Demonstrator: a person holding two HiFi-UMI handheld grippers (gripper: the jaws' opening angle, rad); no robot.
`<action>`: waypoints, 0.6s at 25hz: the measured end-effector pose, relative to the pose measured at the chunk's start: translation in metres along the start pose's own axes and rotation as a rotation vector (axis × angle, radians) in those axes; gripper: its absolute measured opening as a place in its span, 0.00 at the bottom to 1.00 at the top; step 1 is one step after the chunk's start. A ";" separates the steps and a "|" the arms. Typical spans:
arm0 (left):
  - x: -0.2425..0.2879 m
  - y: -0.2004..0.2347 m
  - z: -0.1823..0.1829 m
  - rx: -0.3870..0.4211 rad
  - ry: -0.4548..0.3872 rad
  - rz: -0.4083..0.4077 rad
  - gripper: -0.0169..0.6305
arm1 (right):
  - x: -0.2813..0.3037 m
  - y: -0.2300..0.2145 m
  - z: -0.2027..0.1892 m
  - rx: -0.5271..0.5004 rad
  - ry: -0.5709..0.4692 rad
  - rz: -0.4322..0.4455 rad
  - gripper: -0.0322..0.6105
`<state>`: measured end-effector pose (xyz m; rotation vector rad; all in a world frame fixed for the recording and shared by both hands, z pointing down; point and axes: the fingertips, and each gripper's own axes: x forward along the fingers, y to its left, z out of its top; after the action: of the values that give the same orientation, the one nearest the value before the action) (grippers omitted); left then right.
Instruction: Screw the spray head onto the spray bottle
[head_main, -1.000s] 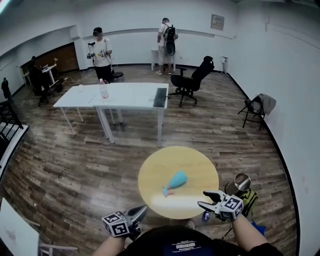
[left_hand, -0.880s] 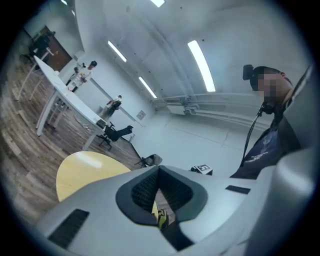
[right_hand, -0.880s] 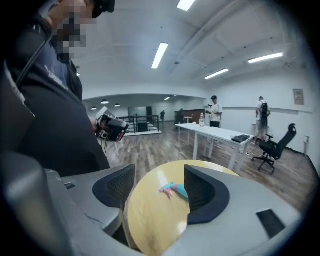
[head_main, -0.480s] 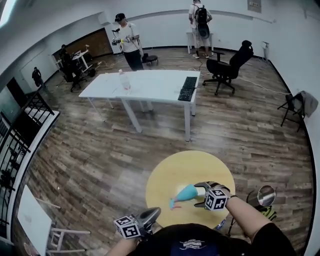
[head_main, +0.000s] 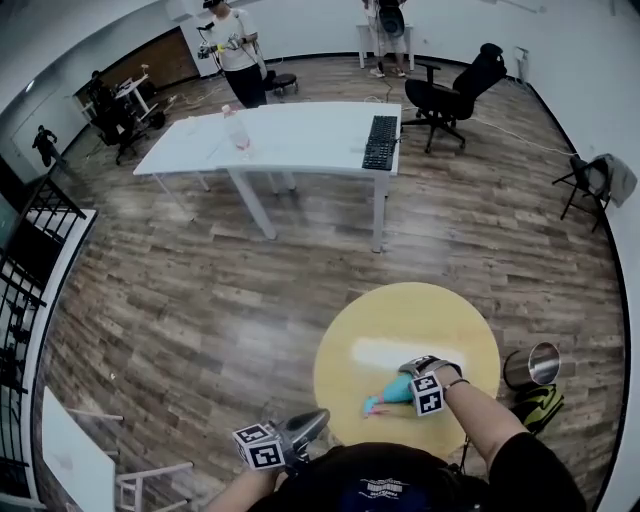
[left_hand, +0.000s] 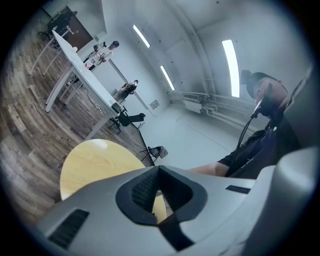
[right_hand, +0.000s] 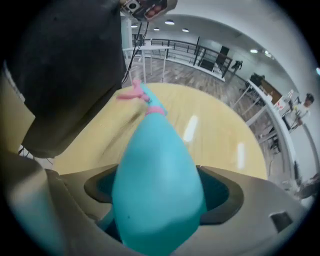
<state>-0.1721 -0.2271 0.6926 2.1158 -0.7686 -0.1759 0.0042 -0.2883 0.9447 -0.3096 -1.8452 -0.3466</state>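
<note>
Head view: I am hovering my right claw (head_main: 415, 375) over the teal spray bottle (head_main: 397, 390). The bottle is lying on its side on the round yellow tabletop (head_main: 400, 310), its pink spray head (head_main: 372, 406) pointing left. My left claw (head_main: 318, 418) is hanging beside the near edge.

Left gripper view: this claw (left_hand: 159, 172) is sitting clenched on nothing.

Right gripper view: my jaws have just been opening and are standing released, with the bottle's fat body (right_hand: 157, 170) between them.

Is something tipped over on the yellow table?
Yes. The teal spray bottle lies on its side on the round yellow table instead of standing, its pink end pointing toward the table's edge.
</note>
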 end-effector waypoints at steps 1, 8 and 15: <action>-0.007 0.011 0.000 -0.003 0.018 -0.006 0.03 | 0.009 -0.001 -0.003 0.027 0.017 0.017 0.76; -0.009 0.024 0.003 -0.029 0.010 0.000 0.03 | -0.007 0.006 -0.016 0.264 0.008 0.014 0.74; 0.070 -0.069 0.003 -0.076 -0.021 -0.115 0.04 | -0.230 0.005 -0.033 0.253 -0.195 -0.463 0.74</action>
<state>-0.0852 -0.2388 0.6477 2.0896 -0.6432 -0.2850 0.1019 -0.3052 0.7343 0.2737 -2.1210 -0.4024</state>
